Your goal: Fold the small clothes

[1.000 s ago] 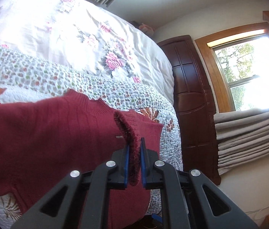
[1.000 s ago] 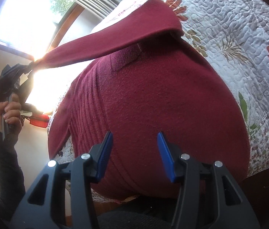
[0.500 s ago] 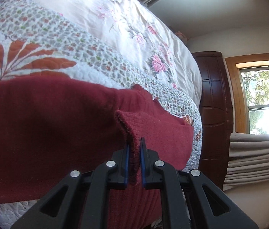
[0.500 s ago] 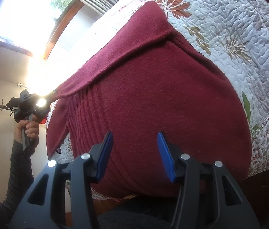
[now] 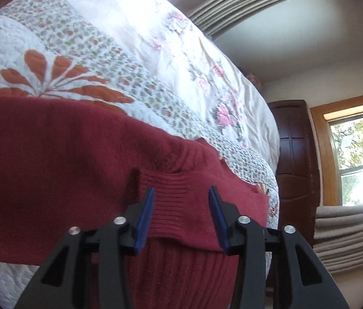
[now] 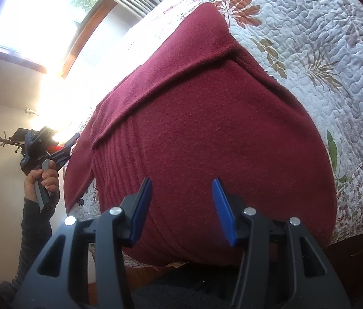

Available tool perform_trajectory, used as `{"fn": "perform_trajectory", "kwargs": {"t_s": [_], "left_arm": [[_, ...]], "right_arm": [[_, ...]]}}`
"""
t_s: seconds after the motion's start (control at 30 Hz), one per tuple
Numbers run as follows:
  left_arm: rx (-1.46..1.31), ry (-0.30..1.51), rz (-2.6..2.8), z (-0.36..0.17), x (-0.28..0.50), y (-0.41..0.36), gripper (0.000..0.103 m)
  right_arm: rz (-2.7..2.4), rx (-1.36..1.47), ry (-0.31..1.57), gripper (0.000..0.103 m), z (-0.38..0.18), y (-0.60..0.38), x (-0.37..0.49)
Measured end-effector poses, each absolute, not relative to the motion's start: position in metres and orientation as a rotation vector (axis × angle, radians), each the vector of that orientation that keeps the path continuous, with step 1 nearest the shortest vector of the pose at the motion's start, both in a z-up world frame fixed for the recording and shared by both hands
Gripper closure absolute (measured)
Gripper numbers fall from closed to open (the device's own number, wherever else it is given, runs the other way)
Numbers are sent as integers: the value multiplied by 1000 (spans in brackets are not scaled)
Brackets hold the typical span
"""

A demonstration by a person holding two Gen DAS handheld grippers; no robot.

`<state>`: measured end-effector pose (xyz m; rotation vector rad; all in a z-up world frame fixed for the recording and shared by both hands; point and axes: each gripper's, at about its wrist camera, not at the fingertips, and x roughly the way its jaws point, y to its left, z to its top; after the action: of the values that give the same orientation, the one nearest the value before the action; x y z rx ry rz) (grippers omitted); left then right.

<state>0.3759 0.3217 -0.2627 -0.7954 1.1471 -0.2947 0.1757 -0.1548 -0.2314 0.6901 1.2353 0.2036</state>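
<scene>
No brand, label or legible writing appears on any item in either view. The dark red sweater (image 6: 220,134) lies flat on the quilted bedspread (image 6: 322,51) at the near edge of the bed, with one sleeve (image 6: 181,59) folded diagonally across the body. In the left wrist view the ribbed cuff (image 5: 178,203) of that sleeve rests on the sweater, directly between the blue pads of the left gripper (image 5: 180,193), whose jaws stand wide apart and grip nothing. The right gripper (image 6: 181,182) hangs above the ribbed hem area with jaws equally wide, holding nothing; whether its pads touch the knit cannot be determined. The near hem of the sweater is cut off behind both gripper bodies. In the right wrist view the person's hand (image 6: 41,180) holds the left gripper's handle at far left, partly washed out by glare from the window (image 6: 34,18). A framed item at the left edge is cropped and unreadable.
</scene>
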Motion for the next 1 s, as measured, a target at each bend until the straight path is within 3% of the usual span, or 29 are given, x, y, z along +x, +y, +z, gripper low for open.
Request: {"fn": "perform_trajectory", "kwargs": {"t_s": [0.13, 0.27, 0.37, 0.53, 0.63, 0.8, 1.0], "left_arm": [[-778, 1246, -283, -299, 379, 295, 56], [-880, 1225, -232, -313, 365, 315, 57], [-915, 1137, -159, -296, 336, 352, 53], [-1122, 866, 49, -277, 243, 463, 29], [-1228, 709, 211, -278, 175, 535, 24], [-1431, 545, 404, -304, 97, 628, 20], [-1520, 507, 435, -342, 93, 679, 20]], "right_arm": [[241, 658, 1218, 54, -221, -151, 179], [257, 655, 1189, 51, -210, -153, 178], [264, 659, 1184, 50, -209, -157, 178], [303, 660, 1195, 50, -209, -154, 182], [333, 636, 1226, 50, -212, -141, 187], [398, 554, 1251, 50, -204, -109, 197], [440, 513, 1245, 49, -192, -79, 202]]}}
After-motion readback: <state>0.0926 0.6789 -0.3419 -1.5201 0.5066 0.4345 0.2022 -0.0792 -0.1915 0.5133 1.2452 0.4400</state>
